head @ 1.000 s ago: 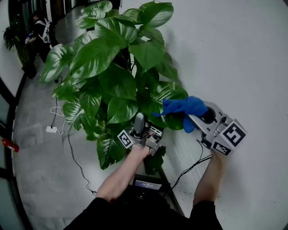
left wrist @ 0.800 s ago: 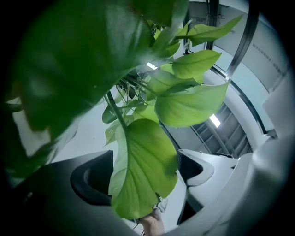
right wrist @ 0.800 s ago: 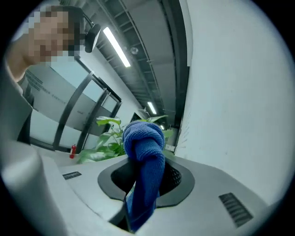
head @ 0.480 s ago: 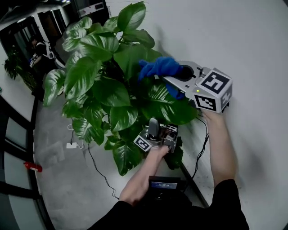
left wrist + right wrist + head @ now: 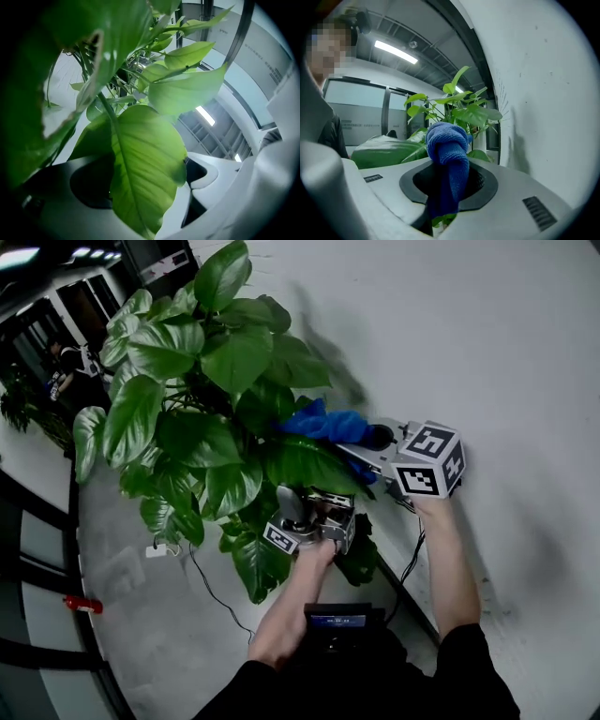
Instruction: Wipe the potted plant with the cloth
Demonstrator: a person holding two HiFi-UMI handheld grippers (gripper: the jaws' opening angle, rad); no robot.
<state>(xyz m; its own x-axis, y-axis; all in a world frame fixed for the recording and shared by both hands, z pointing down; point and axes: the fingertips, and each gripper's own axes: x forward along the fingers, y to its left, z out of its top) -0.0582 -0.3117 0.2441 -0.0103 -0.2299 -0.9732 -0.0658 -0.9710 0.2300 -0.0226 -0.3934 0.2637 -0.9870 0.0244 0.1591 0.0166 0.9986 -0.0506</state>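
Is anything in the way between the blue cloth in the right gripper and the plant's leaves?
Nothing visible. The cloth, clamped in the right gripper, appears to rest directly on a leaf of the potted plant.

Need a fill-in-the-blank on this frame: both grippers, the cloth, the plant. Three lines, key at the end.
1. The right gripper has its jaws shut on a ____ cloth.
2. A large green ____ fills the space between the jaws of the left gripper.
3. The potted plant stands against a white ____.

Missing words: blue; leaf; wall.
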